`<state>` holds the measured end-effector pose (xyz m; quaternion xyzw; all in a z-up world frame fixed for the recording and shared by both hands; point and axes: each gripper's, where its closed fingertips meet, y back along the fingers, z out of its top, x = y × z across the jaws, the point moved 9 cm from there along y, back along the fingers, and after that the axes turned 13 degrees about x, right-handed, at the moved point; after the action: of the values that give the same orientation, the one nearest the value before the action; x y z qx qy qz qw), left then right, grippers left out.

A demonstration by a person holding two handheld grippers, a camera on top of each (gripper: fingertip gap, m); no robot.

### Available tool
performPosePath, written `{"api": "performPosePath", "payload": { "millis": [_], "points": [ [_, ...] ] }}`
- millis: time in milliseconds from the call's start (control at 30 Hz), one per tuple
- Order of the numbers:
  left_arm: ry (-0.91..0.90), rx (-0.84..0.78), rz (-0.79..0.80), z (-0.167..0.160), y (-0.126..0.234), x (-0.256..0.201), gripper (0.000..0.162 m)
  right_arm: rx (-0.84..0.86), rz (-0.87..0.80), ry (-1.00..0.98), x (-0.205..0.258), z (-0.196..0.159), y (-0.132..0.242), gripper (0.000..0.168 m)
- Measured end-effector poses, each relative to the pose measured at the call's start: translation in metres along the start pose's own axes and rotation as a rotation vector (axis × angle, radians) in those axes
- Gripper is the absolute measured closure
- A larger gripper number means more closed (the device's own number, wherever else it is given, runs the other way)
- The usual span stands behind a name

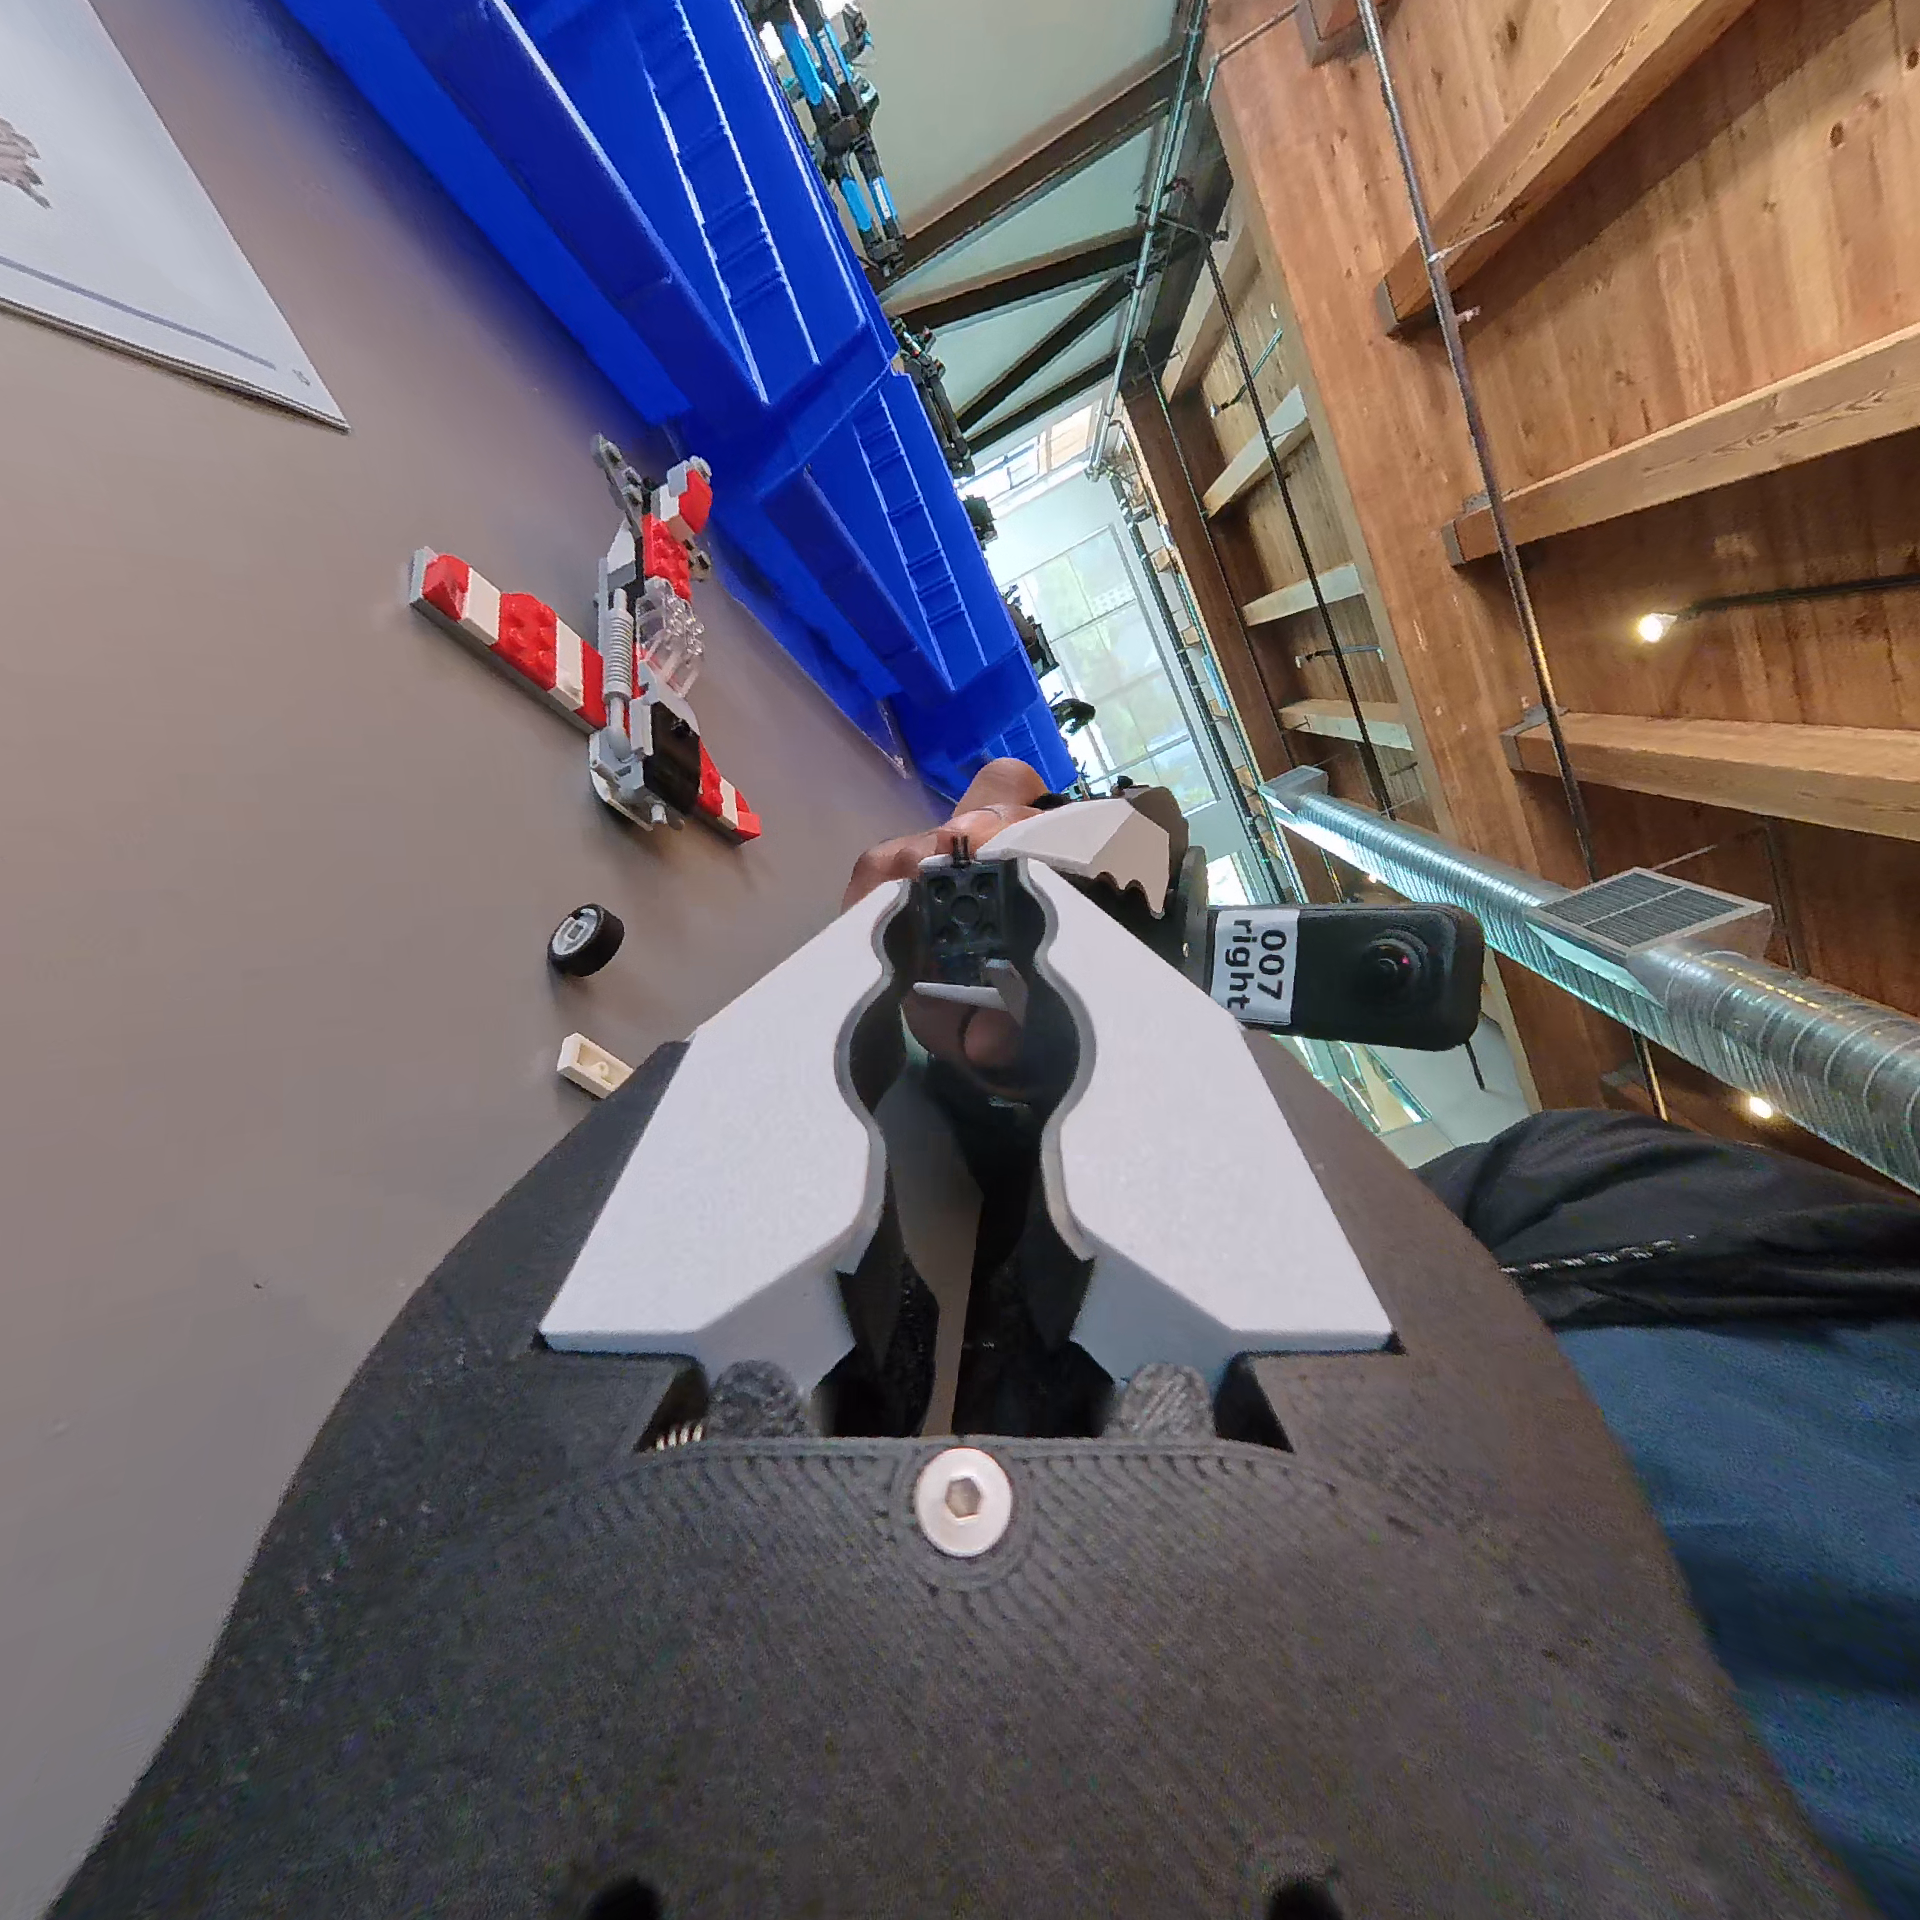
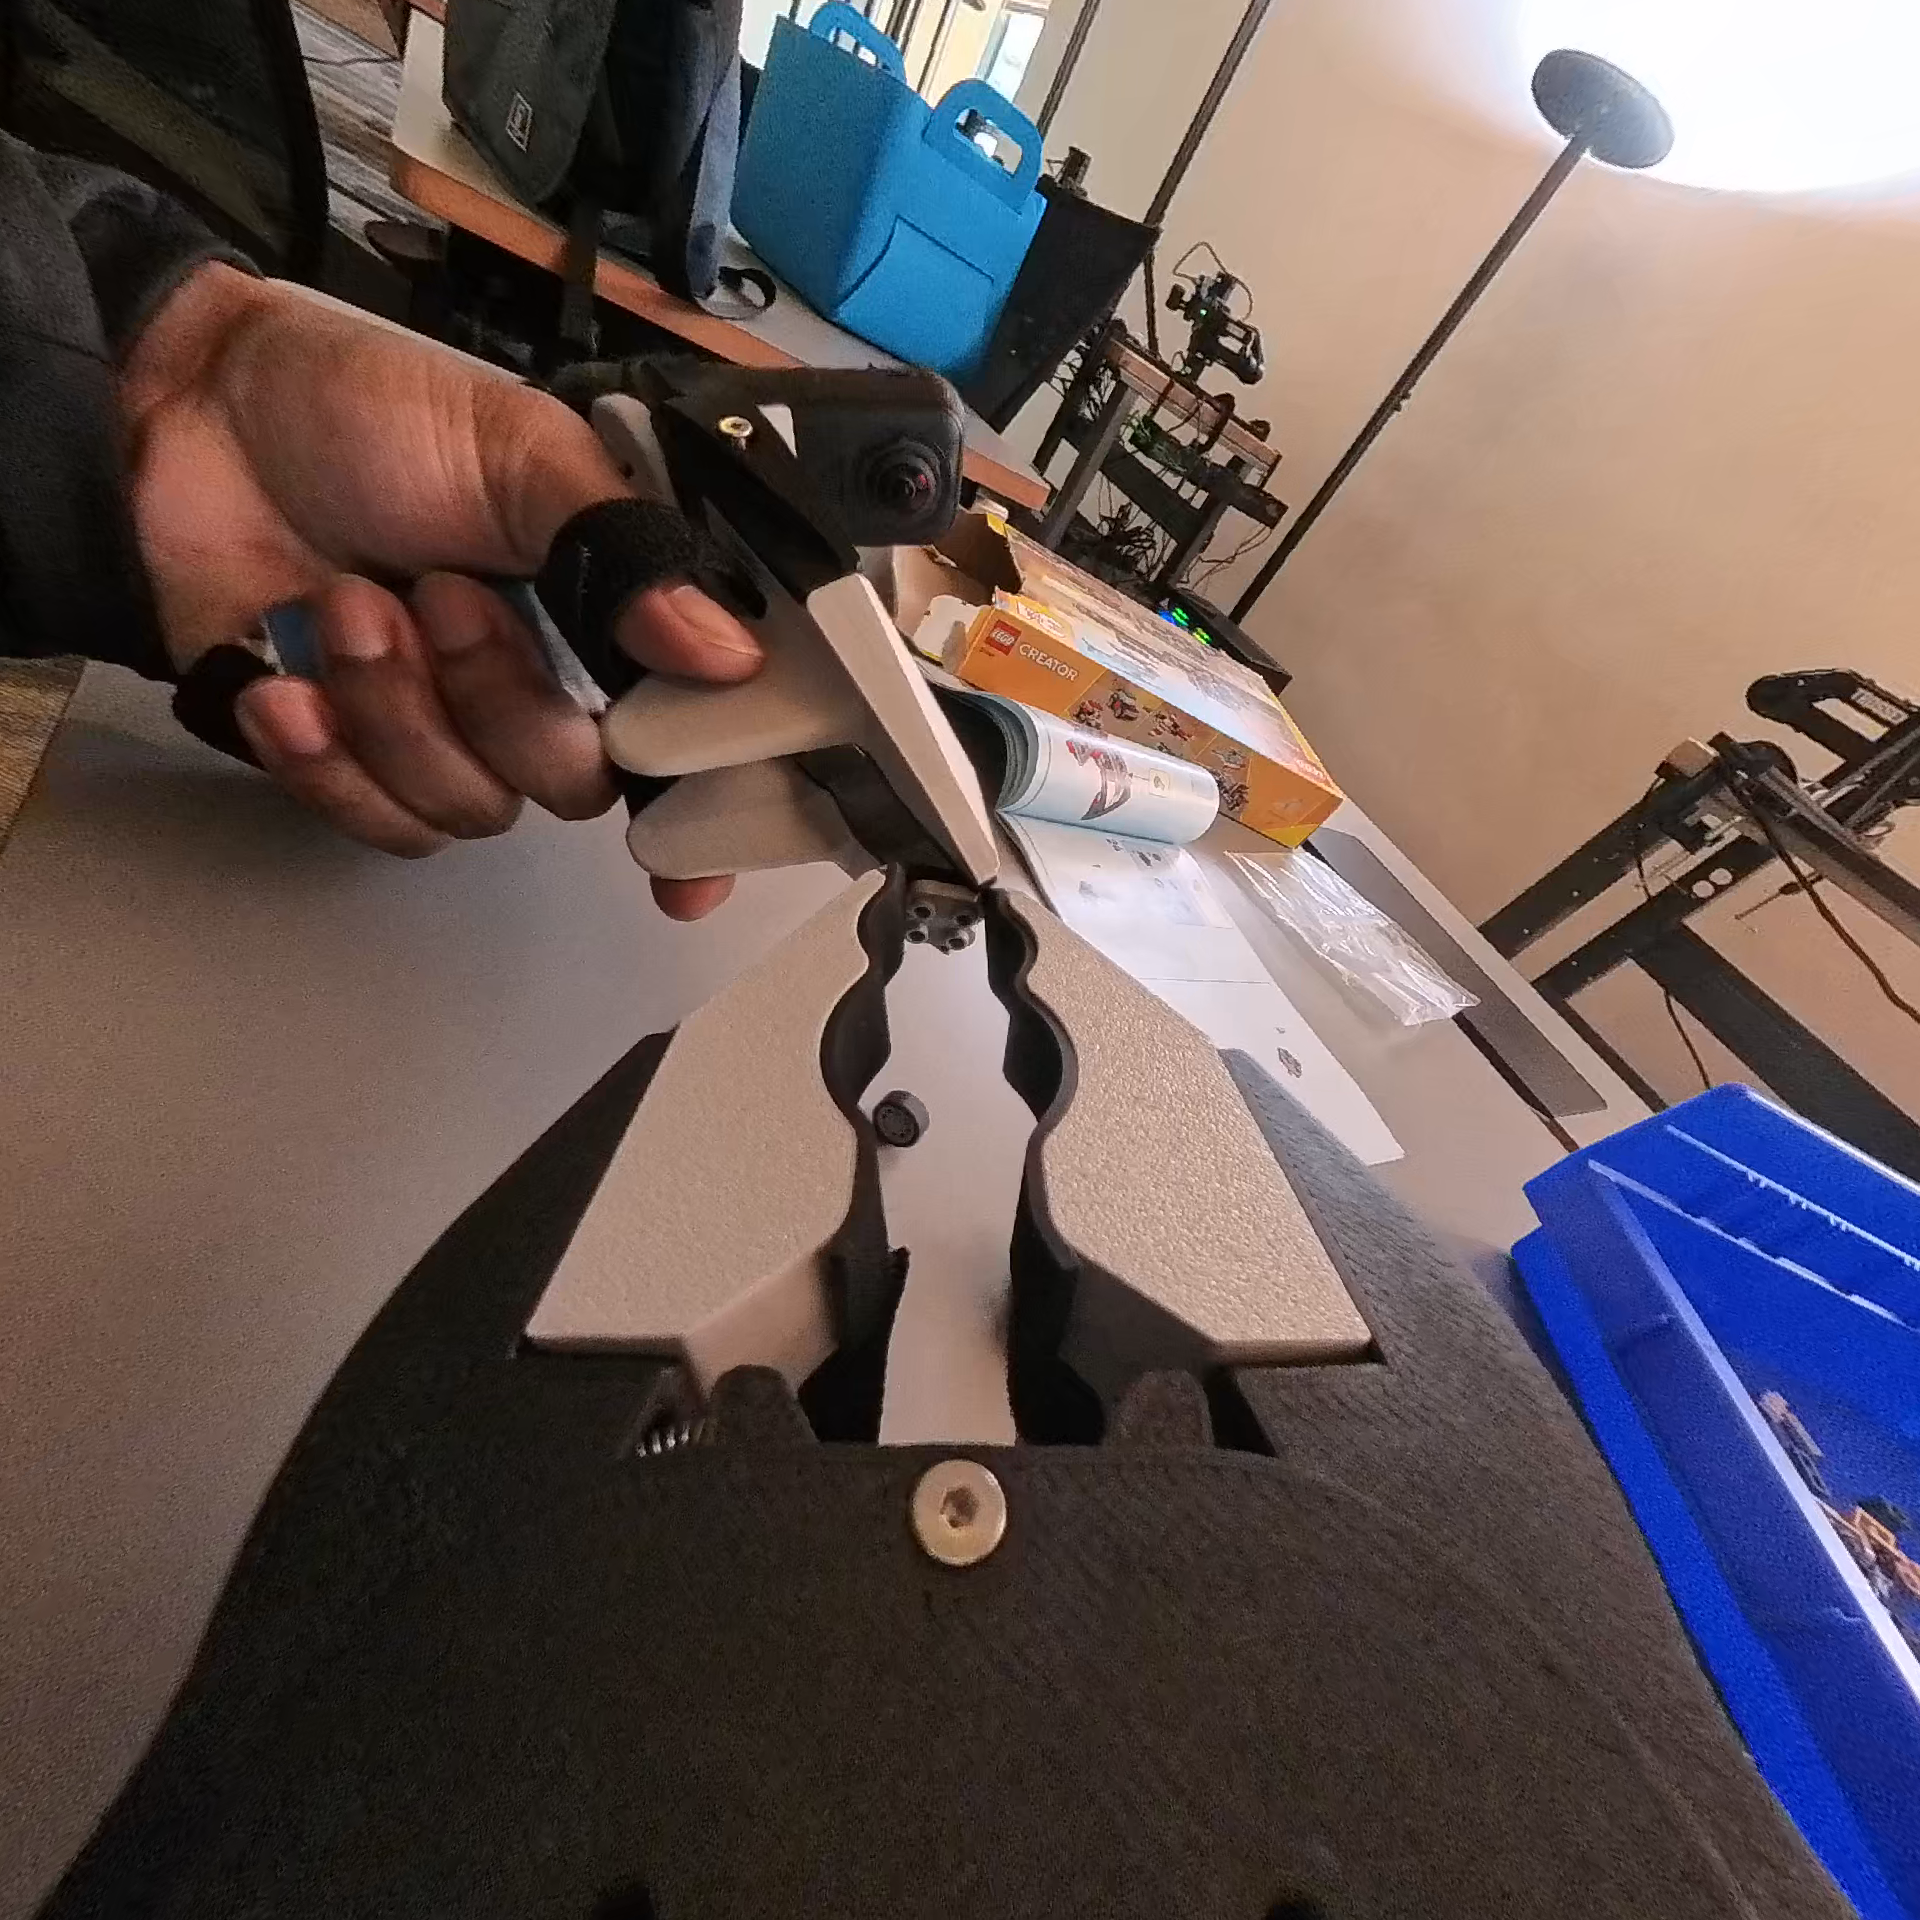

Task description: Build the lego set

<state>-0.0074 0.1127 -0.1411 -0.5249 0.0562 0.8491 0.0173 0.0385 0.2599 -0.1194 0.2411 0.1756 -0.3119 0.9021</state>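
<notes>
**Two grippers meet over one small piece**

My left gripper (image 1: 971, 914) is closed narrow on a small black brick (image 1: 964, 925), which sits clamped between its grey fingertips with the studded face turned toward the camera. A thin white piece (image 1: 961, 992) pokes out just beneath it. My right gripper (image 1: 1081, 847) comes in from the far side, its tips touching the same brick.

From the right wrist view, my right gripper (image 2: 951, 920) is also drawn in narrow, and a small grey plate (image 2: 943, 914) with round holes sits between its tips. The left gripper (image 2: 914, 790) points down onto that plate, held by my left hand (image 2: 395, 582). I cannot tell whether the plate and the black brick are already joined.

The partly built red and white plane (image 1: 634, 644) lies on the grey table (image 1: 260, 935), well apart from both grippers and close beside the blue bins (image 1: 748, 291). A black wheel (image 1: 587, 940) and a small white brick (image 1: 592, 1065) lie loose on the table between the plane and my left gripper. Farther off are the open instruction booklet (image 2: 1122, 790), the yellow box (image 2: 1143, 717) and a clear plastic bag (image 2: 1340, 935).
</notes>
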Motion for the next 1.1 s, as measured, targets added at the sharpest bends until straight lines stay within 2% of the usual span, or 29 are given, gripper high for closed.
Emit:
{"api": "performPosePath", "payload": {
  "millis": [467,1100],
  "points": [
    [-0.025,0.02,0.062,0.0001,0.0033,0.0005,0.145,0.028,-0.008,0.041,0.0036,-0.0007,-0.0041,0.153],
    [0.032,-0.032,-0.043,0.0014,0.0043,0.0033,0.147,0.013,-0.038,-0.01,0.0023,0.0035,-0.0054,0.152]
  ]
}}
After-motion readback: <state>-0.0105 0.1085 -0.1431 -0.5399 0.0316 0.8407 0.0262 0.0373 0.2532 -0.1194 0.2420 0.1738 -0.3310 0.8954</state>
